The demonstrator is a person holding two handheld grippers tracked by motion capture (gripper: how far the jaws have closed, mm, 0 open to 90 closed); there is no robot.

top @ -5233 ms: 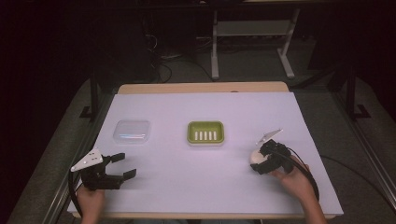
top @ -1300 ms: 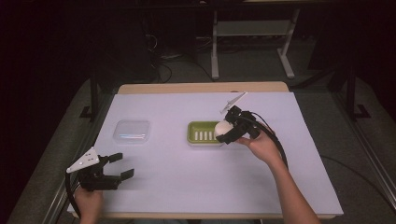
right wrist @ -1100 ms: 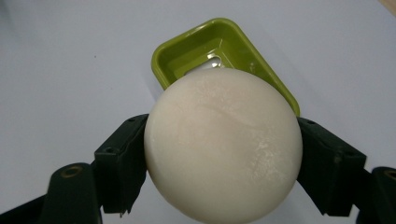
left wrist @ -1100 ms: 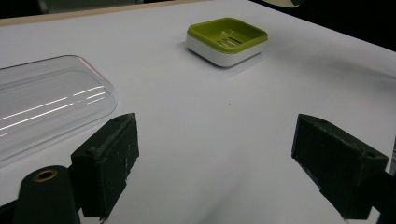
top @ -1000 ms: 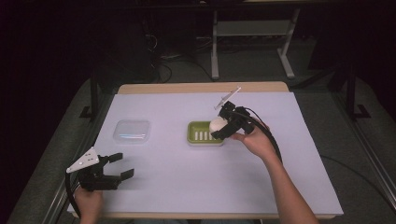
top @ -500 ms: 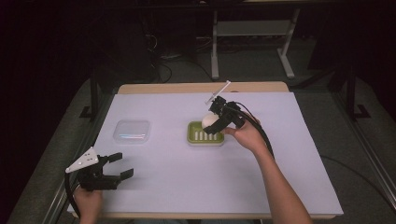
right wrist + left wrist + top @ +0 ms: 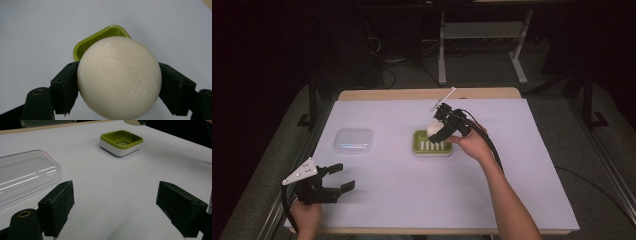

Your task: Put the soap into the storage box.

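Note:
A round cream-white soap bar (image 7: 119, 77) sits clamped between the jaws of my right gripper (image 7: 438, 131), which is shut on it. It hangs just above the green soap dish (image 7: 432, 148), whose rim (image 7: 100, 37) peeks out behind the soap bar. In the high view the soap bar (image 7: 433, 129) is over the dish's far edge. My left gripper (image 7: 334, 181) rests near the table's front left corner, open with nothing between its jaws. From it the green dish (image 7: 121, 141) lies ahead to the right.
A clear plastic lid (image 7: 353, 140) lies flat left of the dish, close ahead of the left gripper as a clear lid (image 7: 22, 176). White paper (image 7: 522, 165) covers the table. Metal stand legs (image 7: 482, 35) stand on the floor beyond the far edge.
My right gripper carried the soap bar from the table's right side leftward to above the green dish. The left gripper stayed where it was.

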